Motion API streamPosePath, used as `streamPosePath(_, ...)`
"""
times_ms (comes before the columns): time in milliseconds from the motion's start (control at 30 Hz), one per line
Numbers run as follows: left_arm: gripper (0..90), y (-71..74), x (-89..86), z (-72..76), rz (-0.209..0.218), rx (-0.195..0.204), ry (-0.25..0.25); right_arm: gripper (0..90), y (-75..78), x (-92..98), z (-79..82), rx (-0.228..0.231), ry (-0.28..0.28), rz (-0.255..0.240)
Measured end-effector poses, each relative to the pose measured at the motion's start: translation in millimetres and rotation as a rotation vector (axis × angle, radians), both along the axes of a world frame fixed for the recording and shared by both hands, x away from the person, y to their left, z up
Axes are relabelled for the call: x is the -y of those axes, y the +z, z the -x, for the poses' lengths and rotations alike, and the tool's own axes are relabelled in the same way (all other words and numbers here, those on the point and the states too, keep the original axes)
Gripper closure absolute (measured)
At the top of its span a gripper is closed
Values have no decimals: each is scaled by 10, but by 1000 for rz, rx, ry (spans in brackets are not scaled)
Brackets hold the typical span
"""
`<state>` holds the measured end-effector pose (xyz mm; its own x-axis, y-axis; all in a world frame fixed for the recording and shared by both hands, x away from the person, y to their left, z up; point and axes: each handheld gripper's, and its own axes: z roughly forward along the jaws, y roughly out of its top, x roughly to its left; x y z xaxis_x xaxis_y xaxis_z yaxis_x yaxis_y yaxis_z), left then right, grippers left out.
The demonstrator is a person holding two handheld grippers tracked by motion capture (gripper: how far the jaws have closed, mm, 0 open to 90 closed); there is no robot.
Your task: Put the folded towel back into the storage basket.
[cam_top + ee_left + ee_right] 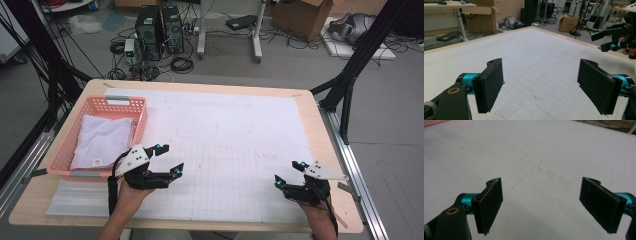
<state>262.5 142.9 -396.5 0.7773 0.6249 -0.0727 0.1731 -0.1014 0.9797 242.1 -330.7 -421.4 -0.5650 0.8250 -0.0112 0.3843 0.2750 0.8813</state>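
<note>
A person holds two grippers low over a gridded white mat (235, 145) on a wooden table (305, 100), both empty and with jaws spread wide. The left gripper (169, 161) hovers just beside the near right corner of a pink basket (142, 117) at the table's left side, where a folded pale cloth (102, 140) lies flat inside, filling most of the floor. The cloth's neat fold and its place in the basket suggest it is either stowed there or waiting to be lifted out; the left gripper, nearest to it, looks the likelier one to deal with it. That gripper is angled to the right and away from the basket, its jaws pointing across the mat, and its own view looks over bare grid toward the right gripper (610, 41) at the far edge. The right gripper (288, 173) sits well apart near the table's right front, tilted toward the centre, its pads (490, 205) open above unmarked mat. Both forearms enter from the near edge, wrists roughly level, hands wrapped round the handles in what reads as a ready or resting stance.
</note>
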Motion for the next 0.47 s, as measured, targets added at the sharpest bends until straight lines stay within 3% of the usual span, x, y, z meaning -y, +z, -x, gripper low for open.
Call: streamPosePath(467,213,-41,35,-11,-13,-6,1,178,-7,-12,-15,-3,5,2)
